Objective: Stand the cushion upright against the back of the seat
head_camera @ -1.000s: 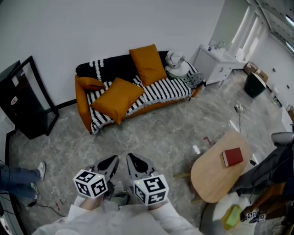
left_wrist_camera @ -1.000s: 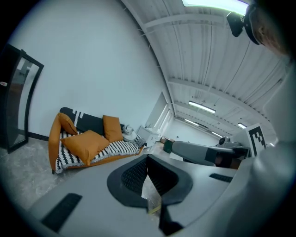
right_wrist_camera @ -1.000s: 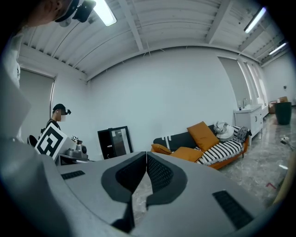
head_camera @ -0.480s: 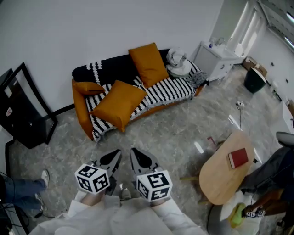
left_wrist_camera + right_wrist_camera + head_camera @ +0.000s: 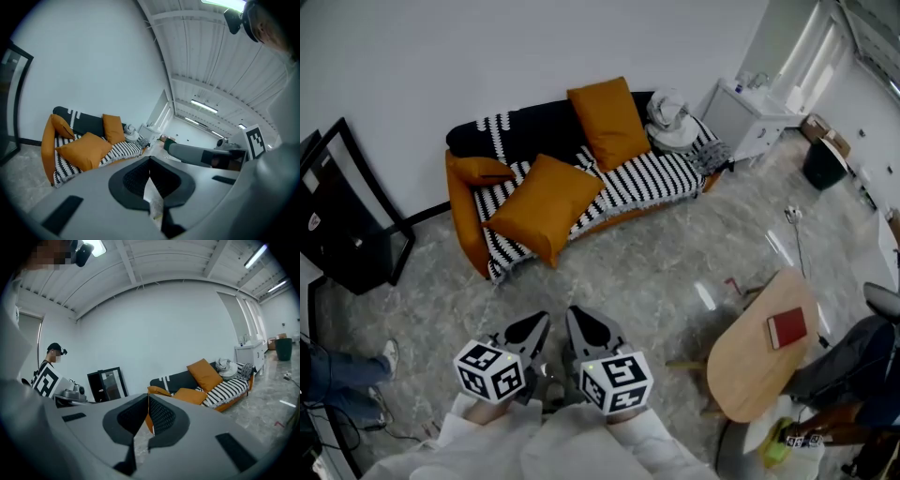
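Lying slanted on sofa [image 5: 649,178], apparently overhanging seat, cushion [image 5: 542,202] well apart from left gripper [image 5: 536,323], right gripper [image 5: 578,319]; both closed, empty.

Cushion [image 5: 546,203] on sofa [image 5: 661,176], seemingly tilted — table [image 5: 750,370] rightward.

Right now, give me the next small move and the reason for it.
Probably step toward the sofa: both the left gripper and right gripper are shut, empty and well short of it, while the cushion lies tilted on the seat, overhanging its front edge, not upright against the back.
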